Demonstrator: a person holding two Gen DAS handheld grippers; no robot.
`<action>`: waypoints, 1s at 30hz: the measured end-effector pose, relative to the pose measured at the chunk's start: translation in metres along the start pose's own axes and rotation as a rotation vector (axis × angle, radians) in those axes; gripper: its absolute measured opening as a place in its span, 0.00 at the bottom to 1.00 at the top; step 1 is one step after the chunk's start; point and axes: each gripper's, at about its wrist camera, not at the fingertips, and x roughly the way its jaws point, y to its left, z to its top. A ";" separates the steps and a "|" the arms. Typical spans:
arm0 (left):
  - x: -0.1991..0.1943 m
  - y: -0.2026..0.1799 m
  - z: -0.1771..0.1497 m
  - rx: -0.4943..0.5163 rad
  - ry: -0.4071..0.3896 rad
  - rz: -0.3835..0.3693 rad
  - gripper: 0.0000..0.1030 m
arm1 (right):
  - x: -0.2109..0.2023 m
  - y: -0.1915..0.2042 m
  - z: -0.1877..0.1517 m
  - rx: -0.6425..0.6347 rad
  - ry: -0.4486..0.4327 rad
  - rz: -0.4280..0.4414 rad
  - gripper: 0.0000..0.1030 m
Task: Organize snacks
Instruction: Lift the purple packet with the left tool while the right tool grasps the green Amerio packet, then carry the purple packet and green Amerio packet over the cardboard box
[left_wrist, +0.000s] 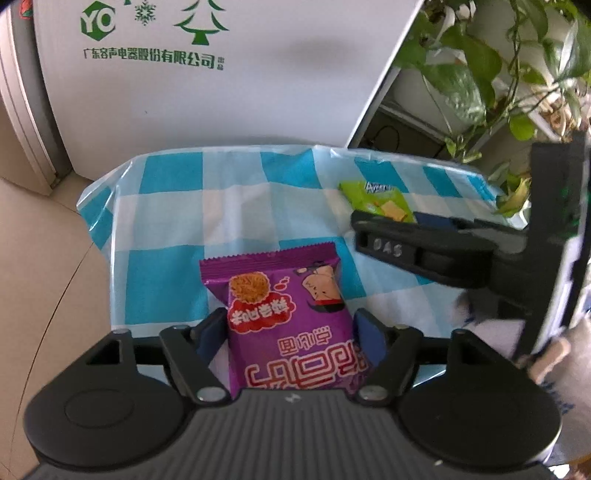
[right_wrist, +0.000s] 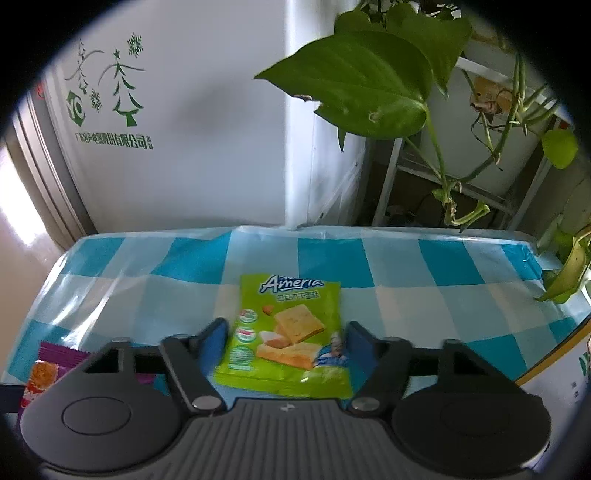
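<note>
I work over a table covered in a blue-and-white checked cloth (right_wrist: 399, 258), backed by a white carton with green print (left_wrist: 207, 92) and a leafy plant (right_wrist: 369, 77) at the far right corner.

The purple snack packet (left_wrist: 291, 325) lies flat on the cloth near the front edge, between the fingers of my left gripper (left_wrist: 290, 332). Its jaws stand apart: a sliver of cloth shows between the left pad and the packet, and I cannot tell whether the right pad touches. I judge it not gripped.

The green biscuit packet (right_wrist: 284, 336) lies further back on the cloth, to the right of the purple one, framed by my right gripper (right_wrist: 284, 341). Those jaws are also apart, with small gaps visible either side.

To do this step well, I judge each gripper should stay centred on its packet, sit low against the cloth, and close across the body, not the crimped ends. Risk: the glossy cloth may ruck up into the pads, and thin wrappers may slip.
</note>
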 end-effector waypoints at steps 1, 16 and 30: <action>0.001 -0.003 -0.001 0.018 -0.004 0.011 0.72 | -0.001 -0.001 0.000 -0.001 0.003 0.003 0.62; -0.006 -0.024 -0.010 0.099 -0.017 -0.013 0.69 | -0.046 -0.017 -0.021 0.082 0.106 0.045 0.56; -0.033 -0.048 -0.060 0.086 -0.011 -0.098 0.69 | -0.113 -0.041 -0.039 0.157 0.054 -0.025 0.56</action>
